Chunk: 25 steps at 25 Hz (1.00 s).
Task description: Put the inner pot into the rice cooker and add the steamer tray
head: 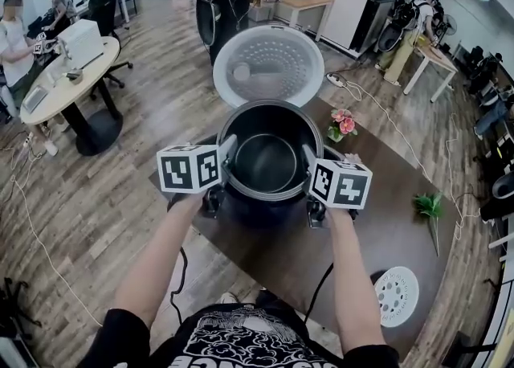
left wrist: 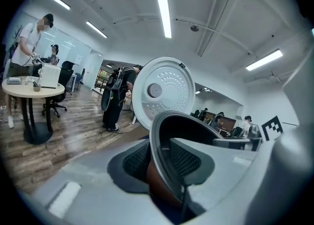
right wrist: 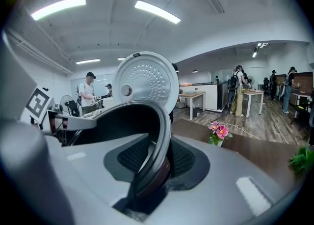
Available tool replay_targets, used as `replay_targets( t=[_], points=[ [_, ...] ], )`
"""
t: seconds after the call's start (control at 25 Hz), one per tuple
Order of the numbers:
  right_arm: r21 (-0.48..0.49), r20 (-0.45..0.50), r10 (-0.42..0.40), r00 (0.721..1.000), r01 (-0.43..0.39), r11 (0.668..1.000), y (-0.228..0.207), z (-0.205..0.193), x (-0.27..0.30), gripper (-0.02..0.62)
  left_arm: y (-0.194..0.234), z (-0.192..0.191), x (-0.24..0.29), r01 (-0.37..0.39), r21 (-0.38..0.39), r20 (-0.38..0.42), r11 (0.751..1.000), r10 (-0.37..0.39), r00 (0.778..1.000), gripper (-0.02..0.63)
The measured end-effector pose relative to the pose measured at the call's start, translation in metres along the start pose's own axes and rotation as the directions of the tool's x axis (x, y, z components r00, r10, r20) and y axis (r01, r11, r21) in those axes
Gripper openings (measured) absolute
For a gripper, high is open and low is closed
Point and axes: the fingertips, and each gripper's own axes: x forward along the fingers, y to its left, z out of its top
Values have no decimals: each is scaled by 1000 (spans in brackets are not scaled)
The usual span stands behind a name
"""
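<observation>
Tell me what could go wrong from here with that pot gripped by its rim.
1. The left gripper and right gripper pinch only the thin rim of the inner pot; it could slip or tip.
2. The jaws straddling the rim could jam against the rice cooker wall as the pot seats.
3. The open lid stands close behind; a bump might swing it down.

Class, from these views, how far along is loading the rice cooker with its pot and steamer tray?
Done: the rice cooker's lid stands open. In hand: left gripper and right gripper clamp the inner pot by its rim at the cooker's mouth; whether it is seated is unclear. Left: the white perforated tray, probably the steamer tray, lies untouched.
</observation>
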Motion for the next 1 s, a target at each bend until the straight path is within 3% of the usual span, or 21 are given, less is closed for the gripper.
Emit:
replay_targets(
  t=[0.56, 1.0],
  points=[
    [-54, -64, 28, 998, -31, 998, 0, -24, 25, 118, 20, -32, 9, -78, 8, -55, 997, 78, 995, 115],
    [-58, -83, 1, 997, -6, 998, -4, -29, 29, 126, 21, -34, 12, -110, 85, -64, 990, 116, 991, 117]
  ],
)
